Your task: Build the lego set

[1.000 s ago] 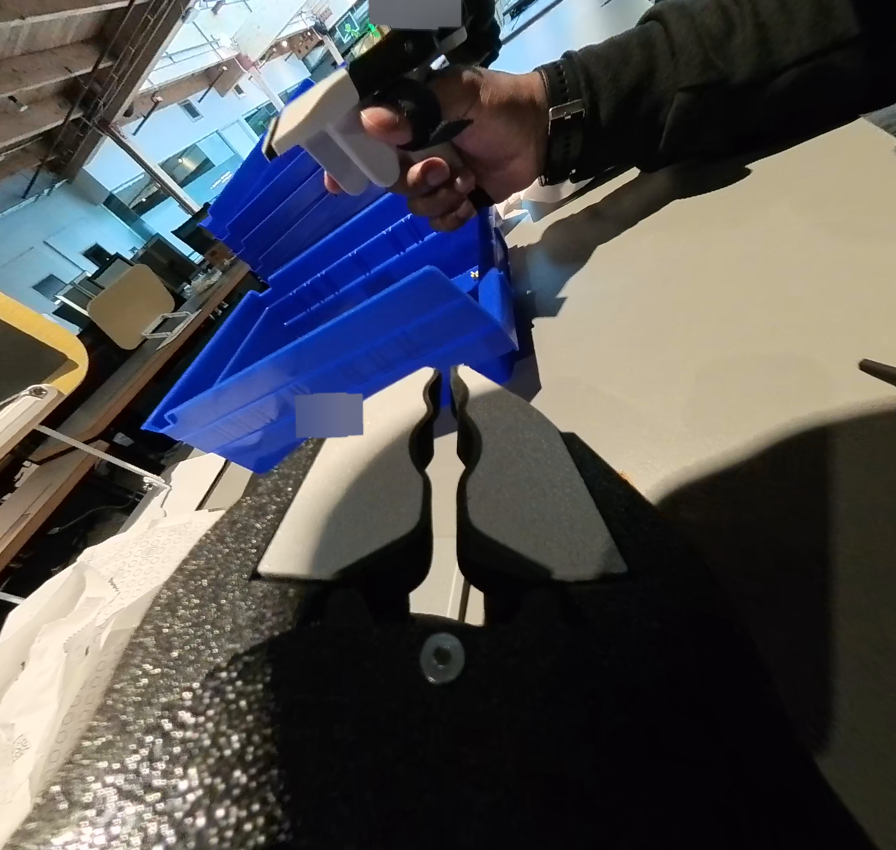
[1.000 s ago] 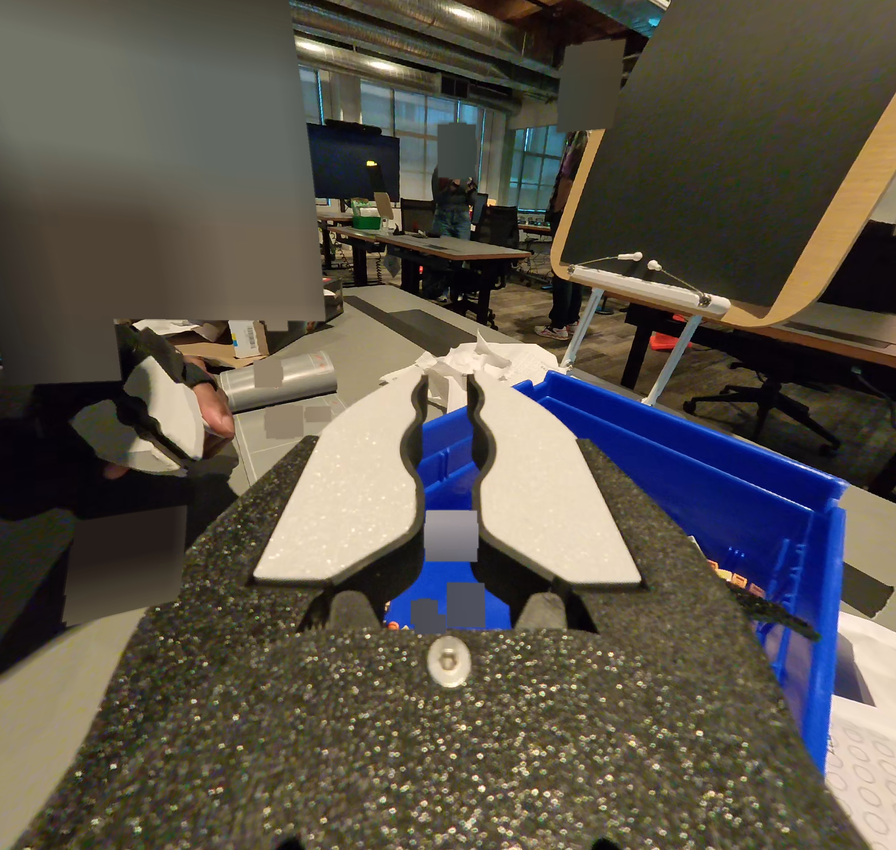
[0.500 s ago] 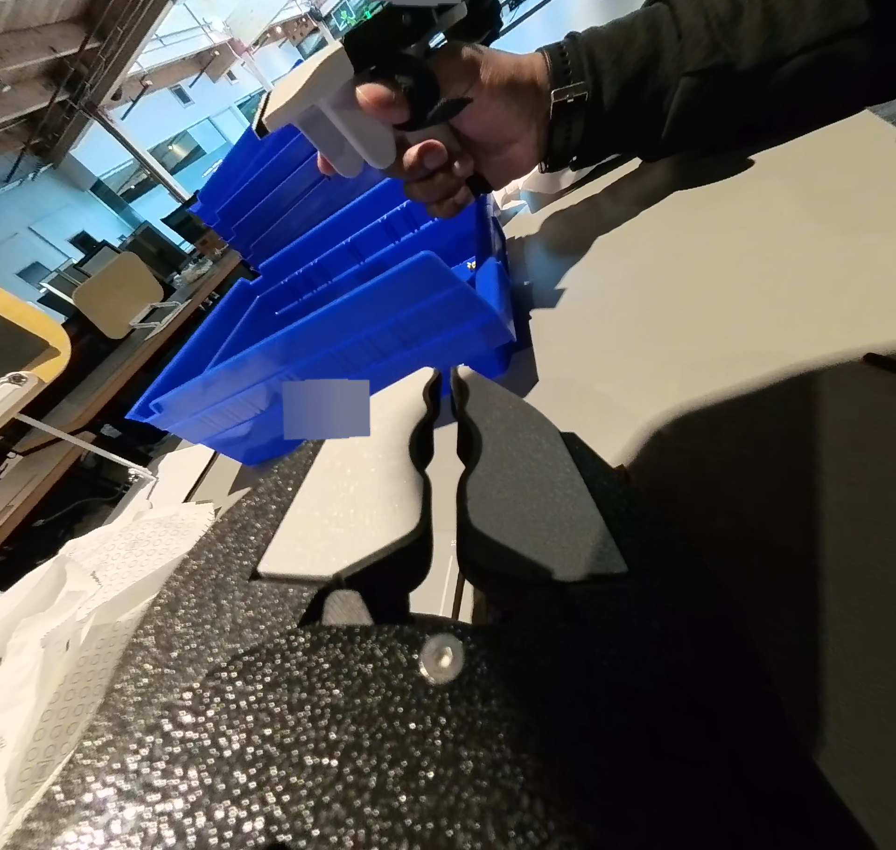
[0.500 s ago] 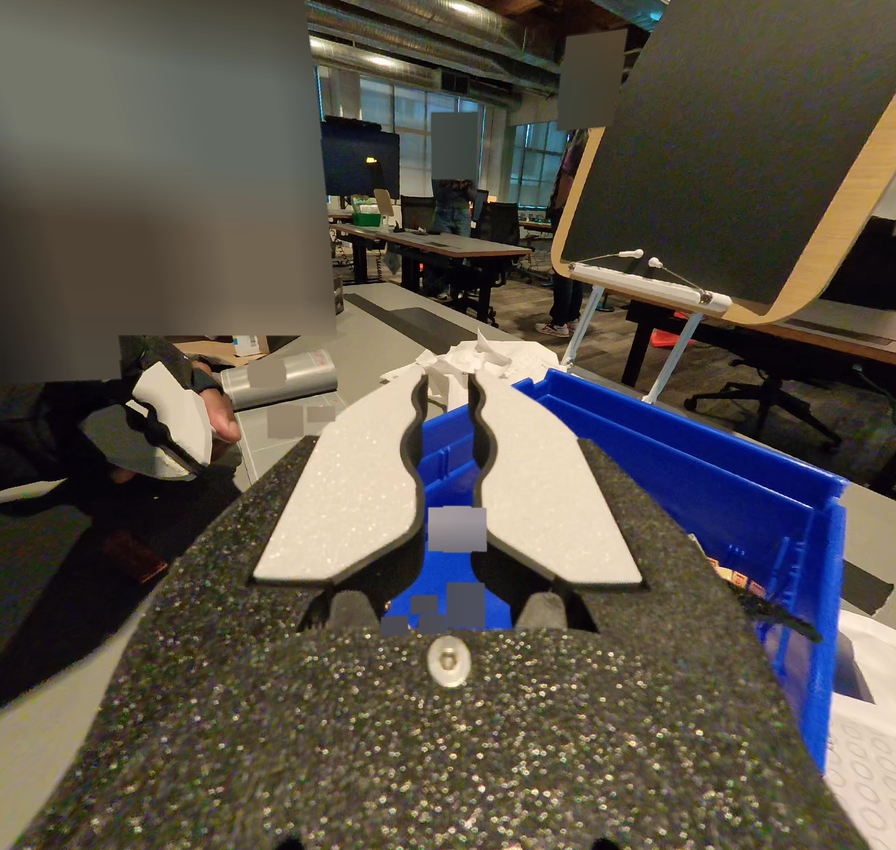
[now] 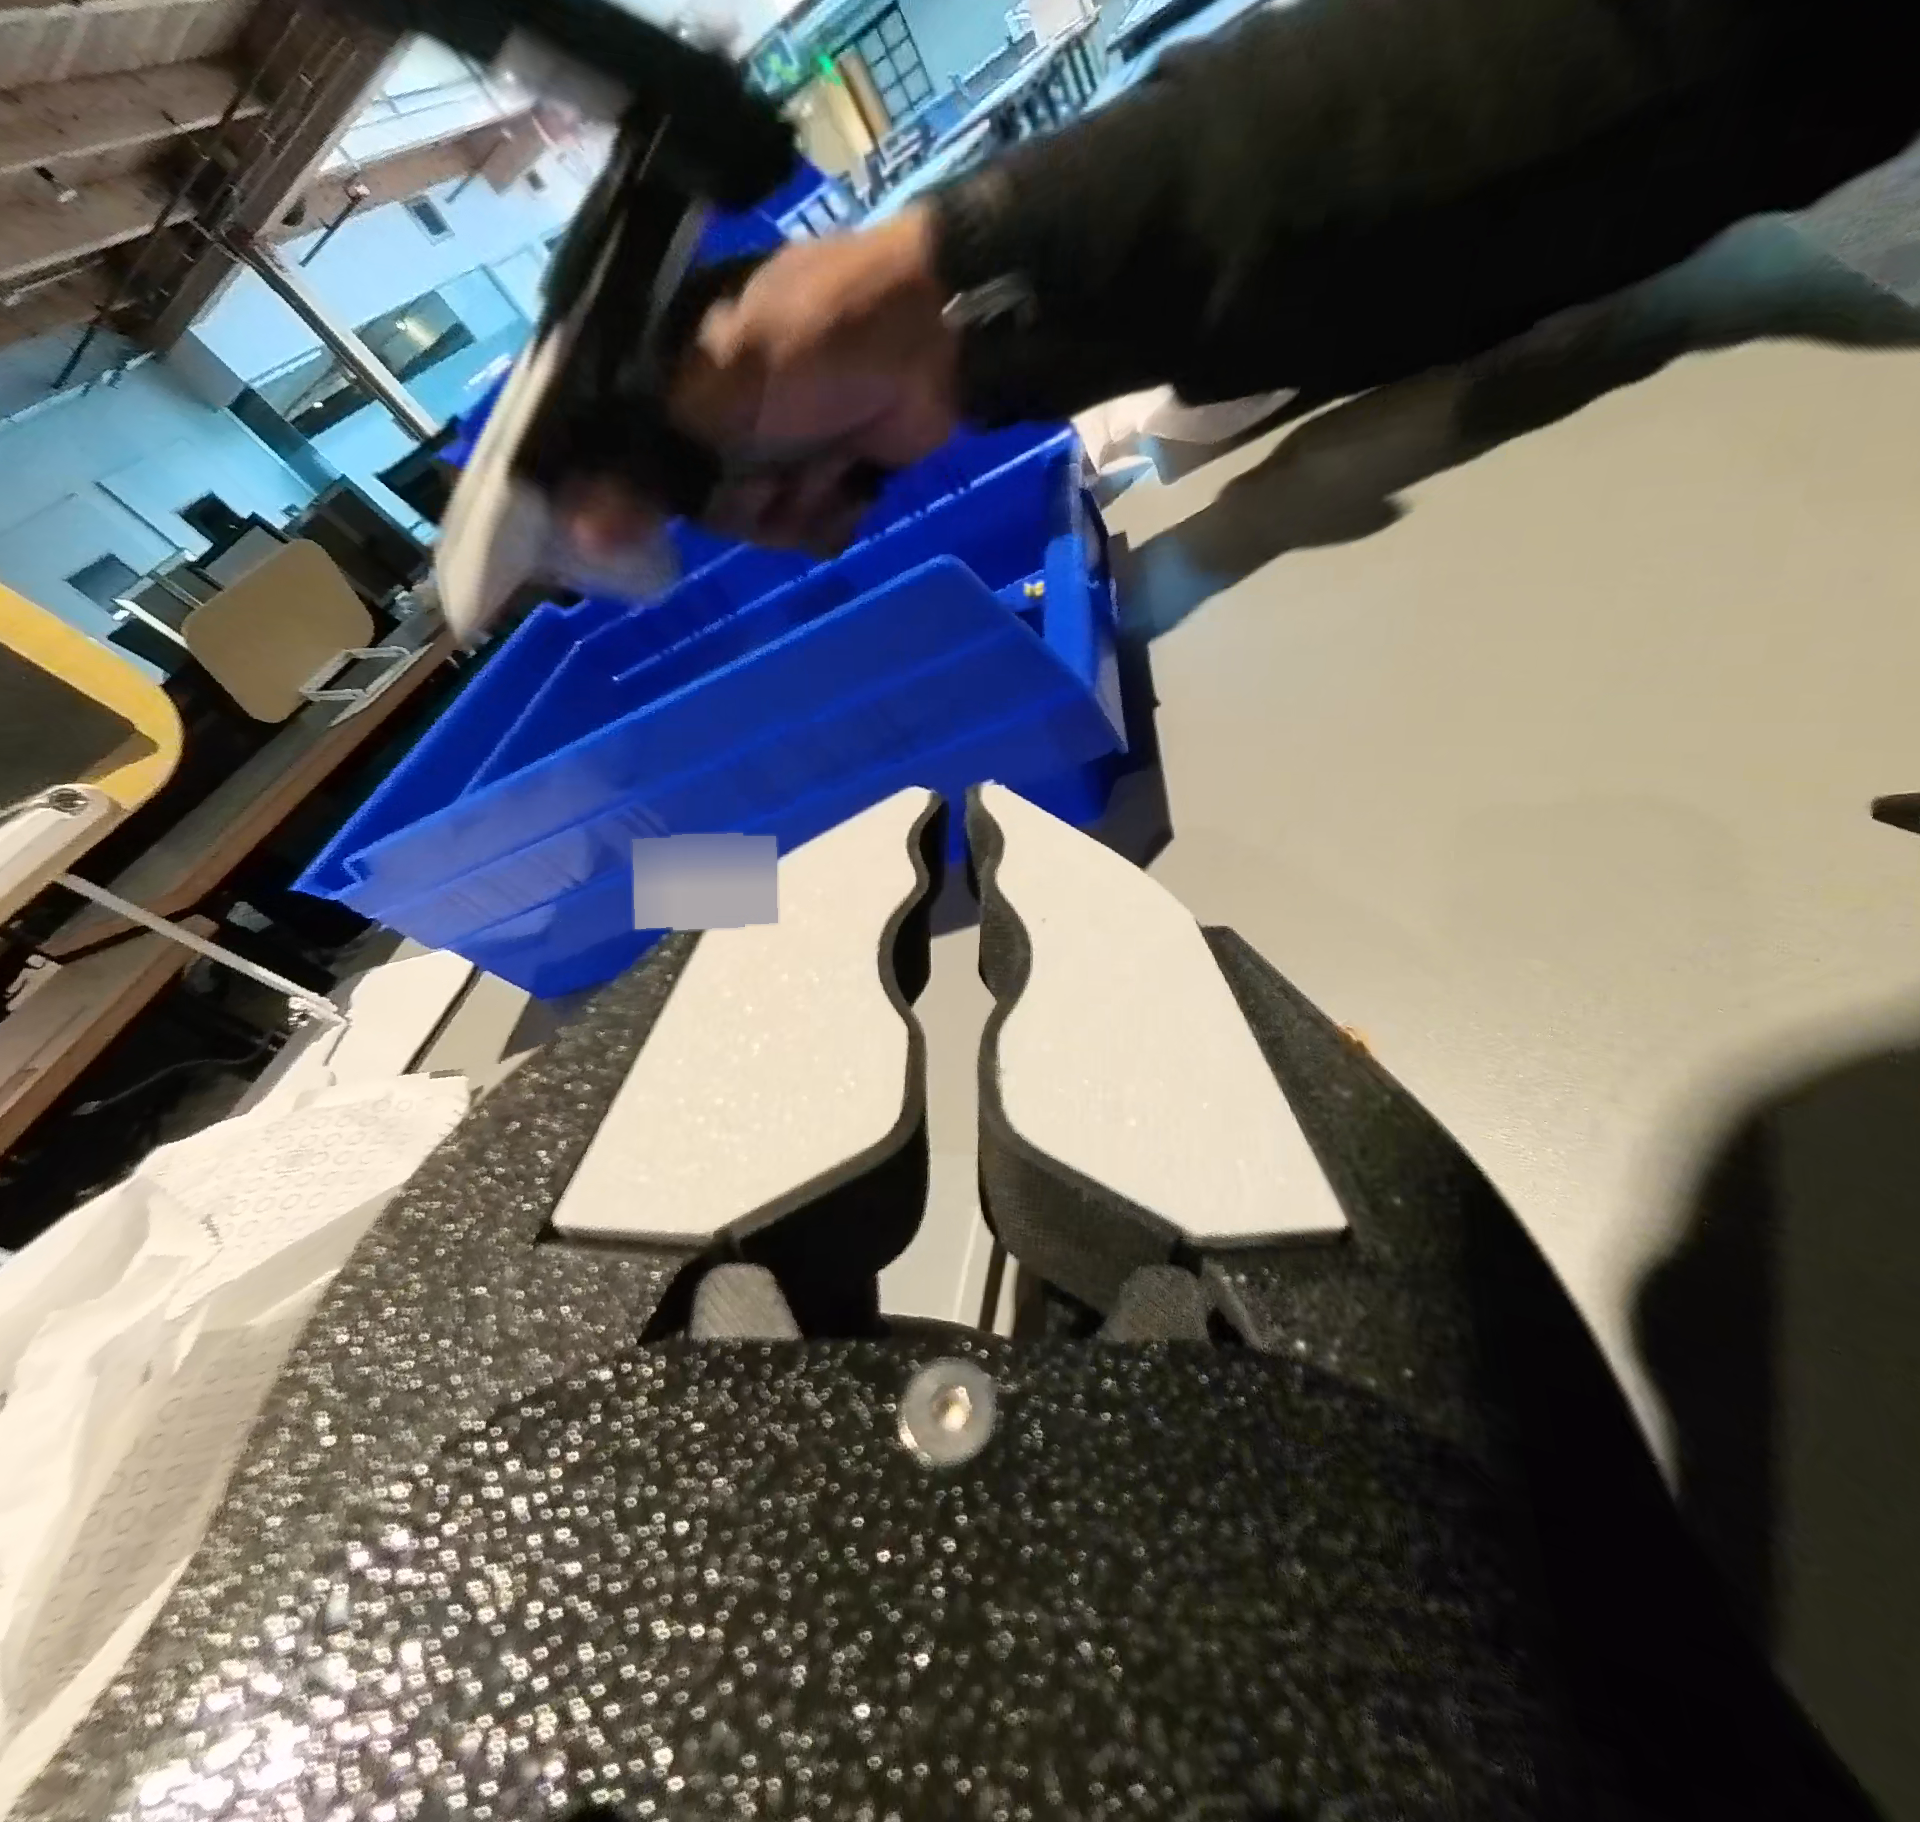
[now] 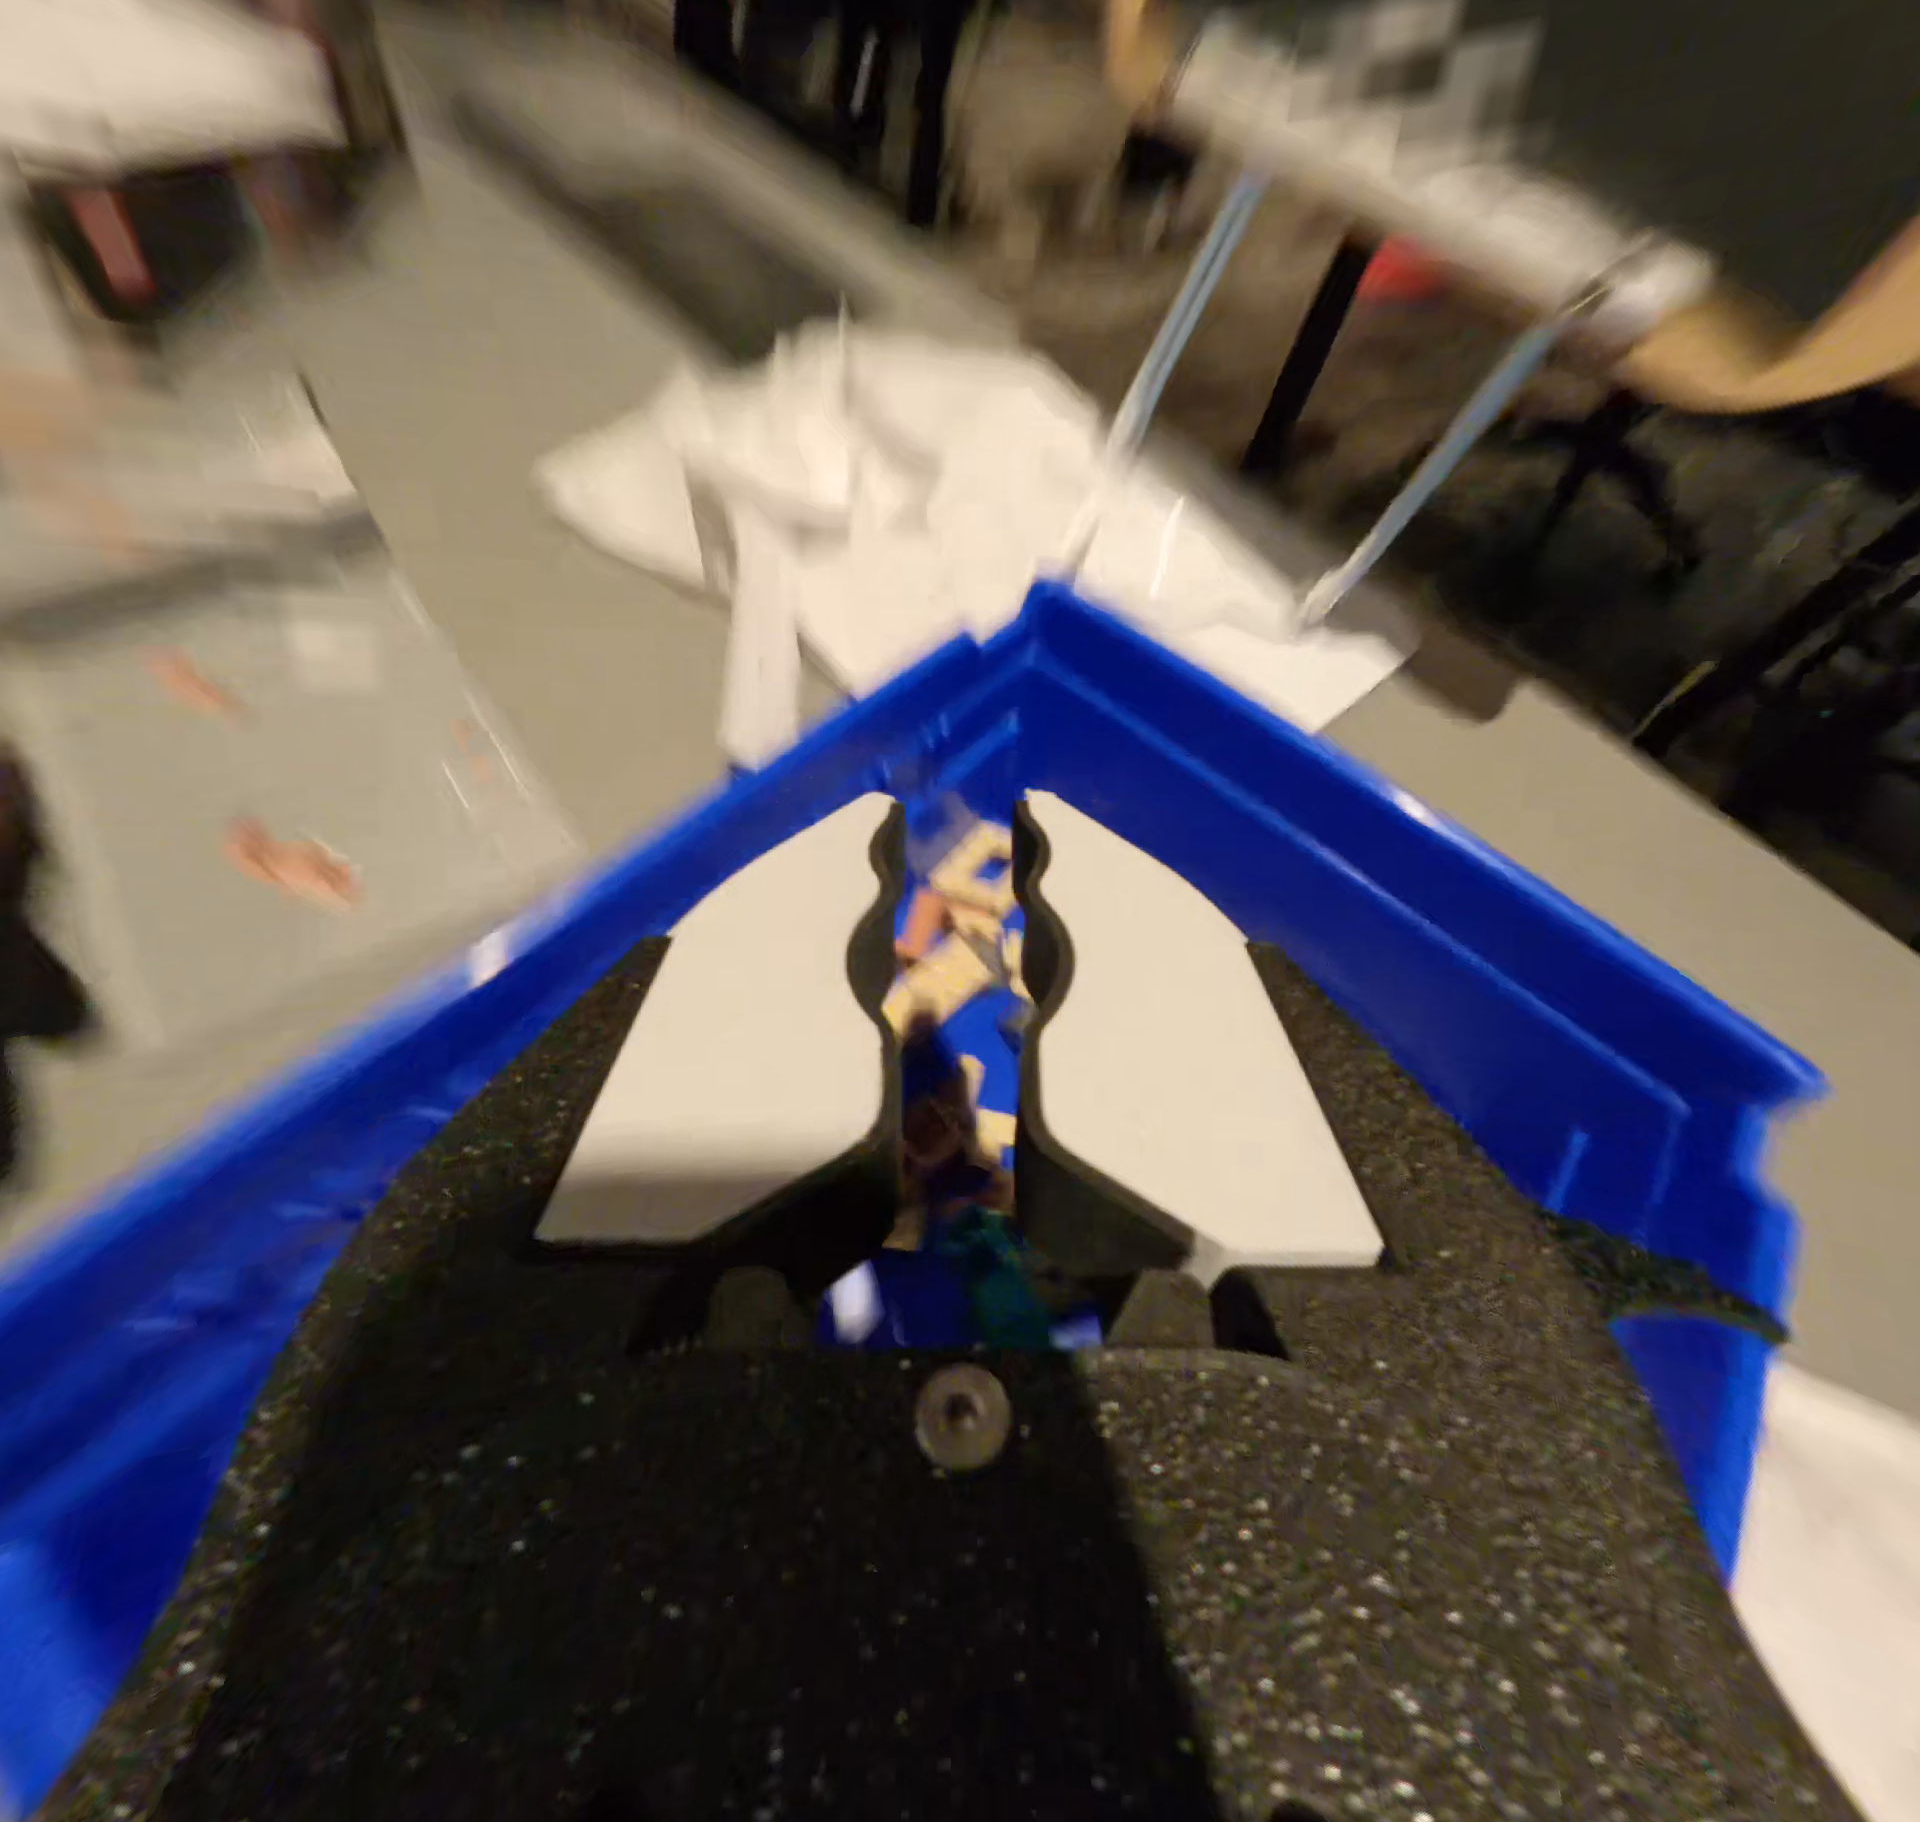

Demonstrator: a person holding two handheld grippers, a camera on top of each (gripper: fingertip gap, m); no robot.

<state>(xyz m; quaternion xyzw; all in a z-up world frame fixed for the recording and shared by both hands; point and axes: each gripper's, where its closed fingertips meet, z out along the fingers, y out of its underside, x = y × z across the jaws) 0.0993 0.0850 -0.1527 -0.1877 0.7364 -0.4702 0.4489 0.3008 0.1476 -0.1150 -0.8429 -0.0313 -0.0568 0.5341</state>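
Your left gripper [image 5: 954, 816] hovers low over a pale grey table [image 5: 1507, 733], its two pale fingers [image 5: 769, 1034] drawn close together with only a thin gap between them and nothing held in that gap. Just beyond its tips stands a set of blue plastic bins [image 5: 727, 733] packed side by side, the nearest one's long wall facing you. To the left of your gripper lies crumpled white paper [image 5: 156, 1305] printed with small circles. Above the bins, in the left wrist view, your right hand [image 5: 831, 359] in a dark sleeve [image 5: 1351, 162] grips the handle of the other tool, which appears blurred and tipped downward into the bins. From the right wrist view, your right gripper [image 6: 956, 816] points down inside a corner of a blue bin [image 6: 1299, 837], its tips just short of where two walls meet. Its fingers [image 6: 1143, 1045] are parted by a narrow gap and are not closed on anything. Through that gap you can make out a blurred jumble of lego pieces [image 6: 961, 920] in tan, white and brown lying on the bin floor, with a dark teal piece [image 6: 997, 1273] nearer the tool's base. Beyond the bin corner a heap of white paper [image 6: 883, 463] rests on the table. This view is heavily smeared, so finer detail of the pieces cannot be told.
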